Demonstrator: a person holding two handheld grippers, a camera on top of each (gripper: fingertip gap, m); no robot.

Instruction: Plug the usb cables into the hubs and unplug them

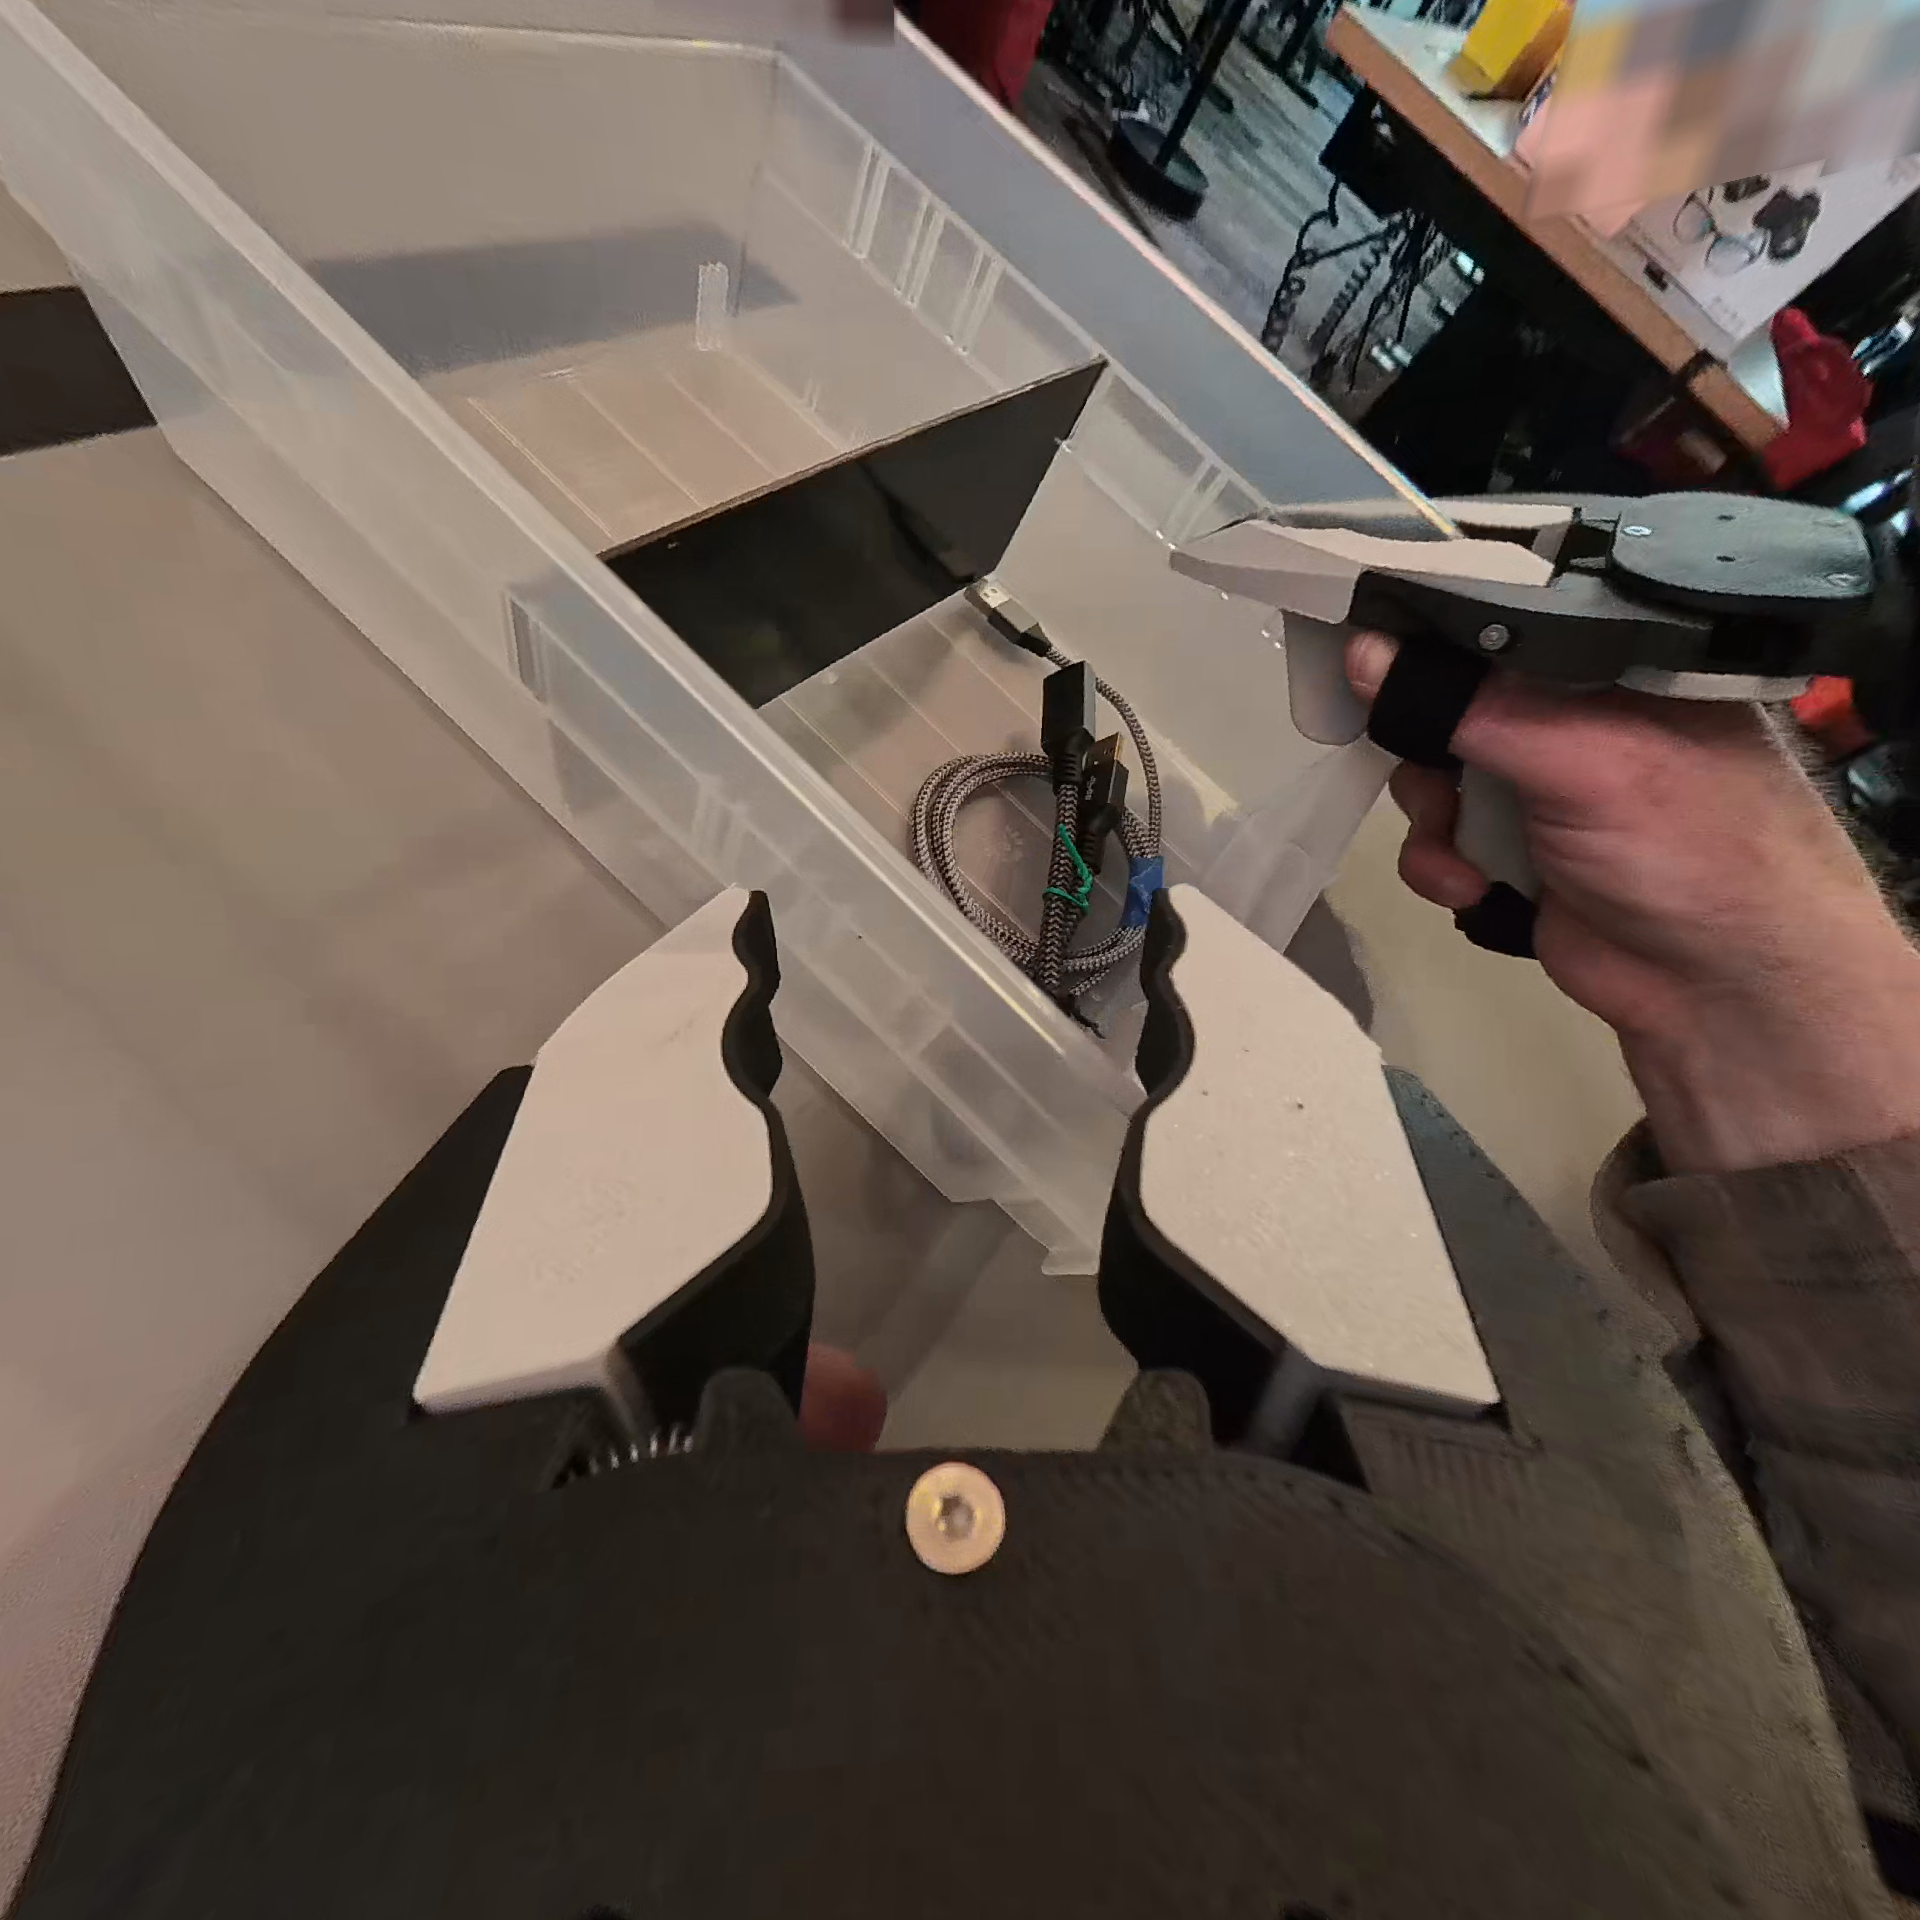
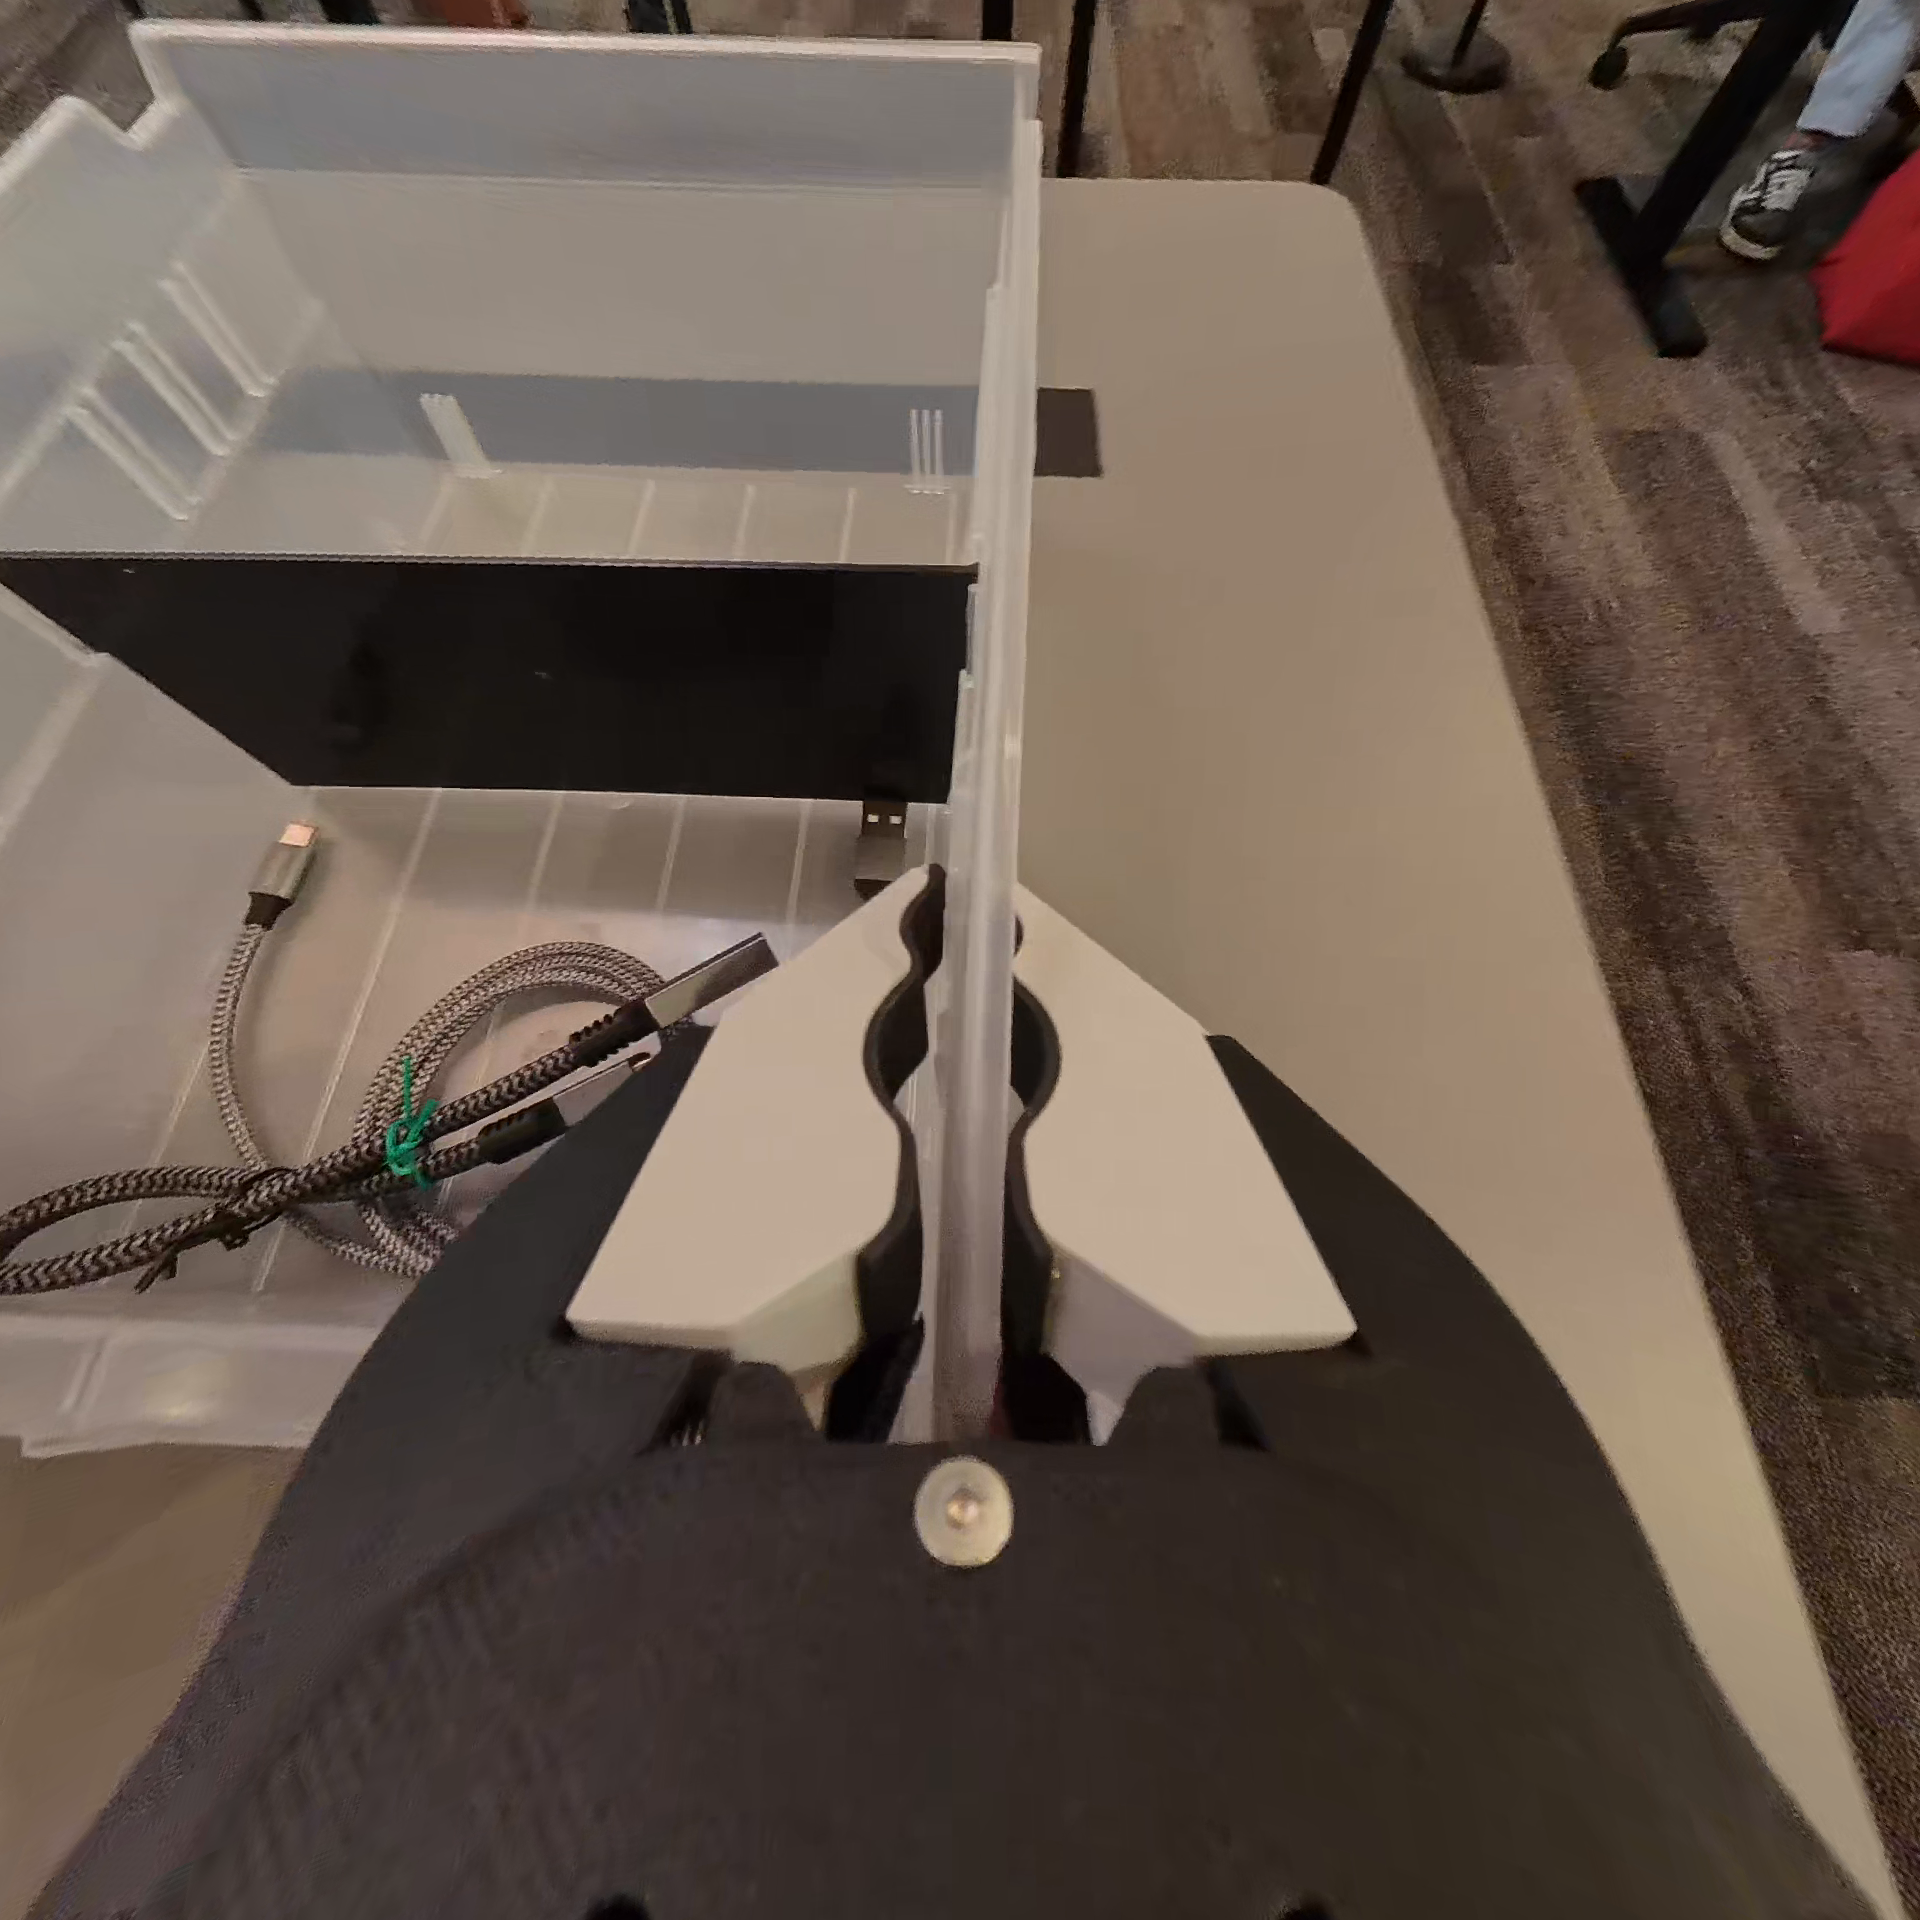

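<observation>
A pale grey tabletop (image 2: 1299, 727) carries a clear plastic bin (image 1: 343, 343), with a strip of black tape (image 2: 1068, 431) stuck to the surface past the bin's far right side. Around it lies a workshop floor of mottled carpet (image 2: 1714, 582), black desk legs, a red bag (image 2: 1881, 281) and, far right, a person's shoe (image 2: 1766, 203).

A black divider (image 2: 499, 686) splits the bin. The cables (image 2: 312, 1174), braided grey and black and tied with green wire (image 2: 410, 1132), lie coiled in the near compartment, plugs loose on the bin floor; no hub shows in either view.

The right wrist view shows the right gripper (image 2: 971, 914) with its fingers pressed onto the bin's right wall, the wall running between them. One USB plug (image 2: 883, 836) lies just beside that wall, at the foot of the divider.

The left wrist view shows what that view cannot: the left gripper (image 1: 961, 925), fingers spread and holding nothing, hovering over the bin's near corner above the coil. It also shows the right gripper from the side, held in a hand (image 1: 1621, 842), a blue band (image 1: 1141, 894) on the coil, and a wooden desk (image 1: 1507, 177) in the far room.
</observation>
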